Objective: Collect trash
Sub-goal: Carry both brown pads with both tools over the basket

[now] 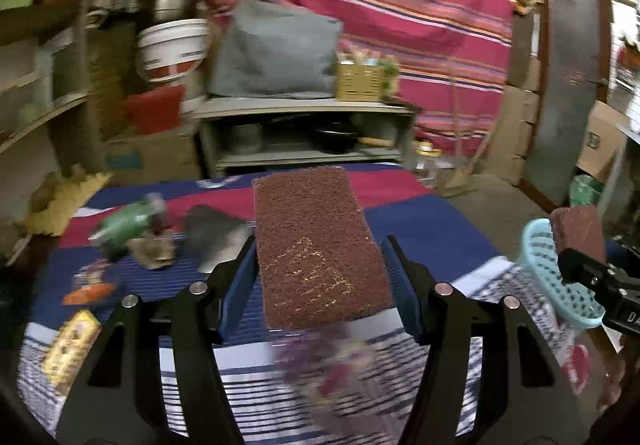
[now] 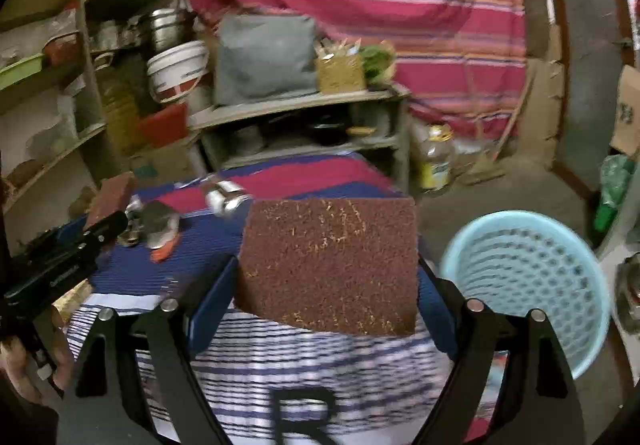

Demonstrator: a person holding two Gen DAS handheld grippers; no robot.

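Trash lies on the striped cloth [image 1: 440,229]: a crumpled green wrapper [image 1: 128,223], a brown scrap [image 1: 156,251], a grey crumpled foil piece [image 1: 212,233], an orange wrapper [image 1: 88,293] and a yellow packet [image 1: 72,345]. A purple wrapper [image 1: 328,369] is blurred just below my left gripper [image 1: 320,257], whose jaws stand apart around its brown sponge pad. My right gripper [image 2: 328,265] is open too, hovering over the cloth left of the light blue basket [image 2: 528,285]. The basket also shows in the left wrist view [image 1: 560,281]. Silver foil pieces [image 2: 224,199] lie farther on the cloth.
A grey low shelf [image 1: 304,133] with pans stands behind the table, with a grey cushion [image 1: 276,49] and a woven yellow box [image 1: 360,79] on top. Wooden shelves [image 1: 48,109] with a white bucket [image 1: 172,49] are on the left. An oil bottle [image 2: 436,161] stands on the floor.
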